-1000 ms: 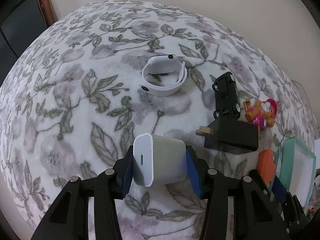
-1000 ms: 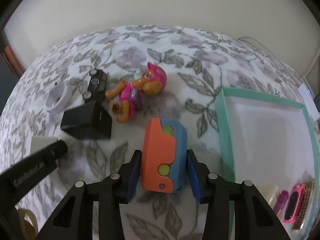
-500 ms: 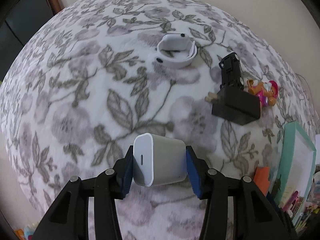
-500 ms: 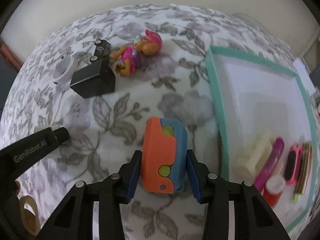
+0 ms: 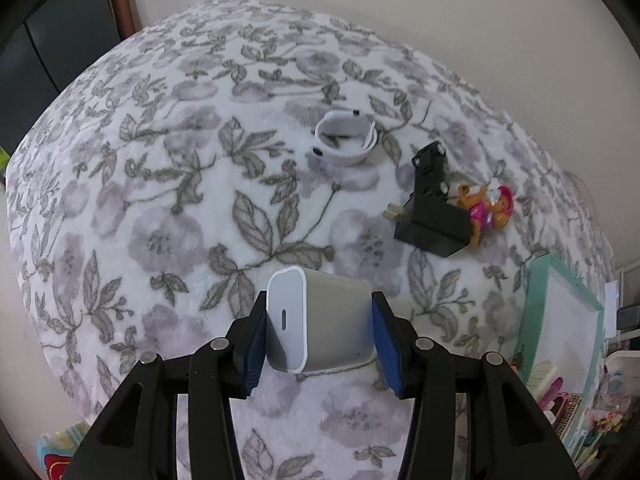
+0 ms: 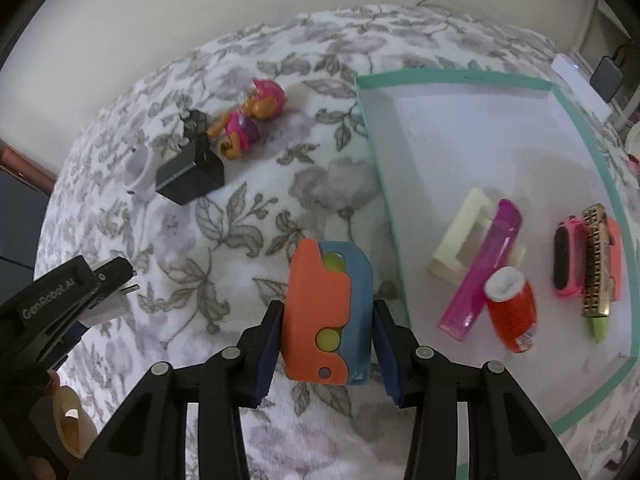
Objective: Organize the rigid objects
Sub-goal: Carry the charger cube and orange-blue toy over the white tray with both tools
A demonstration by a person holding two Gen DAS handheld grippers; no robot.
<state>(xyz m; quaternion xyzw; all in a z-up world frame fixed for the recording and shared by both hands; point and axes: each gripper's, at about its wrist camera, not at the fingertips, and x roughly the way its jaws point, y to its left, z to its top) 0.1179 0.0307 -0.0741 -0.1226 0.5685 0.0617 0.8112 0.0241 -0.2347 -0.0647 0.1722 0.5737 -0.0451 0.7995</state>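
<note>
Both hands have lifted and swung toward the tray [image 6: 576, 120], which now fills the right wrist view with its ruler [image 6: 482, 266] and orange bottle [image 6: 512, 312]. The right gripper [image 6: 326, 344] clamps the orange-and-blue toy [image 6: 324, 316] just beside the tray's green rim. The left gripper [image 5: 318, 342] pinches the white charger [image 5: 320, 320] above the floral blanket [image 5: 160, 200], the black adapter [image 5: 434, 230] and the watch [image 5: 346, 142] beyond.

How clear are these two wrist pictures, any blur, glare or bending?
Left wrist view: strong fisheye bending, dark corners, soft even light, white charger sharp, tray at the edge smeared. Right wrist view: same bending, orange and blue toy sharp, black adapter slightly blurred, no harsh glare.
</note>
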